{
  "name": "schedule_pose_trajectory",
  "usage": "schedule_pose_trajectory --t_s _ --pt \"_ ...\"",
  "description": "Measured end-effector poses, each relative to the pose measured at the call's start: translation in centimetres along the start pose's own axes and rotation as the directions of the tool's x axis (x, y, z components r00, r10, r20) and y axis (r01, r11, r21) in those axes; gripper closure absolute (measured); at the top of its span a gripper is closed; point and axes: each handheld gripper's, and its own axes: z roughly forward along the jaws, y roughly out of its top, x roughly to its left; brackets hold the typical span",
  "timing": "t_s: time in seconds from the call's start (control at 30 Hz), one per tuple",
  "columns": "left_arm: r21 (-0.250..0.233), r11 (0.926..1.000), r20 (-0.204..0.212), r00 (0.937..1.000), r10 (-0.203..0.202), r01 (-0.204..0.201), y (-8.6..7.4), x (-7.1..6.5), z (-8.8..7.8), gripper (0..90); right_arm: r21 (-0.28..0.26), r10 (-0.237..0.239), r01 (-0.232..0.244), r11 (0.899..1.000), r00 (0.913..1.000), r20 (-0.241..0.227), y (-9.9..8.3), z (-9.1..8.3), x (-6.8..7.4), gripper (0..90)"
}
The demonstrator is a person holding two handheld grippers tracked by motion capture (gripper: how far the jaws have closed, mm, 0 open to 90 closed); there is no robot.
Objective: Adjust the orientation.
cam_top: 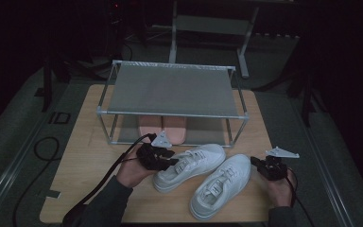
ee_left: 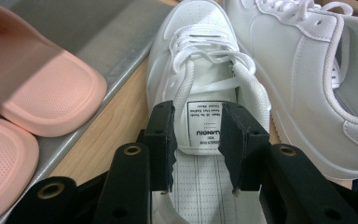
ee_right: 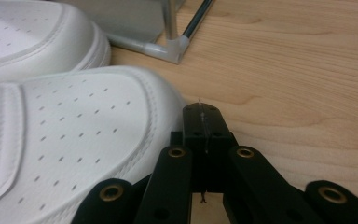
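Your left gripper (ee_left: 196, 140) stands half apart astride the tongue of the light, soft white lace-up sneaker (cam_top: 189, 165) at the table's six o'clock, so pinch its stiffer heel collar; your right gripper (ee_right: 201, 122), jaws together and empty, sits at the twin sneaker's (cam_top: 221, 185) three o'clock.

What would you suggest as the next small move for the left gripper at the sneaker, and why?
Probably close the left gripper on the tongue of the left sneaker: its jaws are apart on either side of the tongue, not pressing it.

Black fingers (ee_left: 163, 140), brass eyelets, dark sleeves (cam_top: 106, 203)
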Motion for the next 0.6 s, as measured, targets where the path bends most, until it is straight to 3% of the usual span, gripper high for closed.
schedule_pose_trajectory --t_s 0.3,0.6 --pt "-0.010 0.9999 -0.001 0.9999 -0.013 0.013 -0.1 0.2 -0.1 65.1 0.006 -0.041 0.041 0.999 0.9986 -0.033 -0.3 -0.9 0.2 90.0" --pt "-0.023 0.9993 -0.012 0.9995 -0.029 0.029 -0.5 0.6 -0.5 65.1 -0.007 -0.012 0.012 1.000 0.9999 0.006 0.3 0.7 -0.4 90.0"
